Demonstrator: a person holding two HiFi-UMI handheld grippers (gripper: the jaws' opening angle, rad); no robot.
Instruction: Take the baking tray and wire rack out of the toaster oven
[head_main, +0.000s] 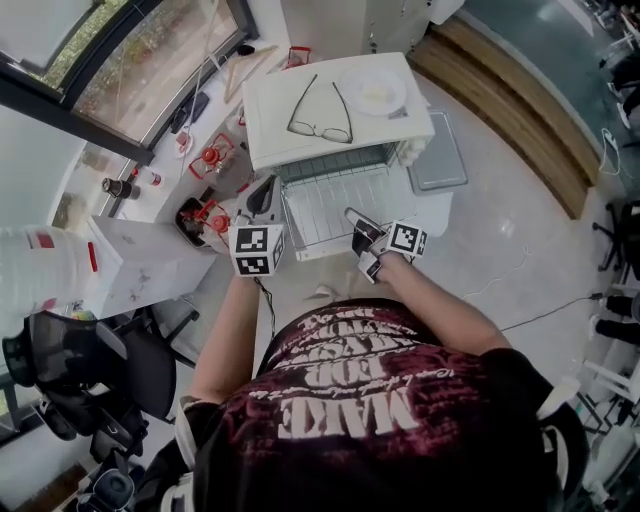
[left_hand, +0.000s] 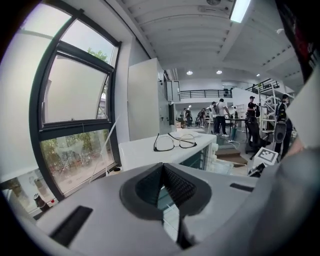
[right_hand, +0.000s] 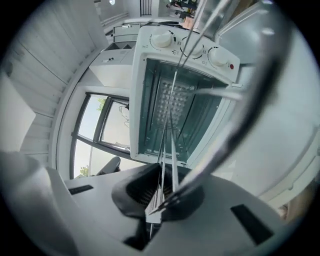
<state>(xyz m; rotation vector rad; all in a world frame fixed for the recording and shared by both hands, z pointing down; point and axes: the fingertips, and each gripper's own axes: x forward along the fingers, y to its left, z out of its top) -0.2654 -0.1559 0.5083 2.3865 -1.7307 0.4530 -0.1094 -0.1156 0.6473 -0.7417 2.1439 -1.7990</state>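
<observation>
Wire rack sticks halfway out of the toaster oven front. The baking tray lies just right of the oven, so it looks already out. Expect the rack to be light and stiff, with thin slick wires that probably snag on the oven's side rails if it tilts. Hold the front frame wire near both corners. The right gripper view shows what the head view can't: your right gripper is clamped on the rack's wires, with the rack edge-on and running into the oven cavity. Only the head view shows the tray. In the left gripper view, glasses sit on top of the oven. Left gripper tips look together; can't tell if they pinch the rack.
</observation>
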